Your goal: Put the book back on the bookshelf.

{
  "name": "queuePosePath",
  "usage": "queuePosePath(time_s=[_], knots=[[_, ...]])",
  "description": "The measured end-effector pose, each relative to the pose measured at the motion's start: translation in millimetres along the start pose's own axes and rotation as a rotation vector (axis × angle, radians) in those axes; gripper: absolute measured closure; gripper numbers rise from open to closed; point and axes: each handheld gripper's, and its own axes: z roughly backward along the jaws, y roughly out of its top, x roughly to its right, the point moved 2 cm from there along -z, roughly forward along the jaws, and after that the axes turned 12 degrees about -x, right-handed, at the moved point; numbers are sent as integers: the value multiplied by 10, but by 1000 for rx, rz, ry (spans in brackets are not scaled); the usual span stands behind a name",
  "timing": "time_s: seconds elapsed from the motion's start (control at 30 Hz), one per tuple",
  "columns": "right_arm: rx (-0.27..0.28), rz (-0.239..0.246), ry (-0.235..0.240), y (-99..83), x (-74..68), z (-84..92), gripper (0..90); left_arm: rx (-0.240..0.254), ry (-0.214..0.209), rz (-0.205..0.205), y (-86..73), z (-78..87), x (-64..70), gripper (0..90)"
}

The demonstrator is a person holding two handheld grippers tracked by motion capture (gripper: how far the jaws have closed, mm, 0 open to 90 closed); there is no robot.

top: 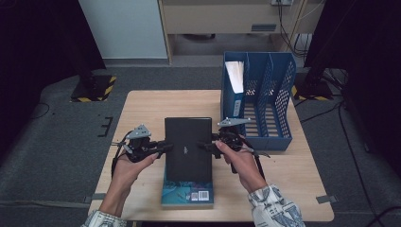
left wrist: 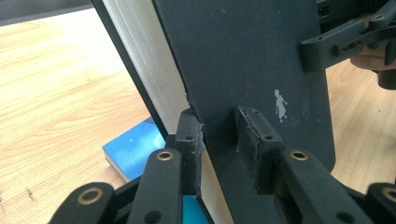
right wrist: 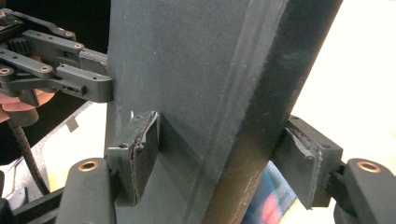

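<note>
Your left claw (top: 166,146) is clamped on the front cover of the black hardcover book (top: 188,149). In the left gripper view one pad sits on the outside of the cover near the small silver figure printed there, and the other pad (left wrist: 191,140) sits behind it against the cover's edge, with the pale page block just beyond. Your right claw (top: 204,145) grips the same book from the opposite side, at the spine. In the right gripper view its pads press the two faces of the book (right wrist: 187,93), one on the cover and one round the back.

The book hangs between your two claws, held up off the bench (top: 142,109). Below it, and nearer to you than either claw, a blue book (top: 187,194) lies flat on the bench. Beyond your right claw, just past its far side, stands a blue file rack (top: 265,94) with a white folder (top: 235,75) in its first slot.
</note>
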Motion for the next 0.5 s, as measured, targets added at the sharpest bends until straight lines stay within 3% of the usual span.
queuePosePath(time_s=[0.5], knots=[[12,5,-11,105,52,-3,340,13,27,-13,101,1,-41,729]])
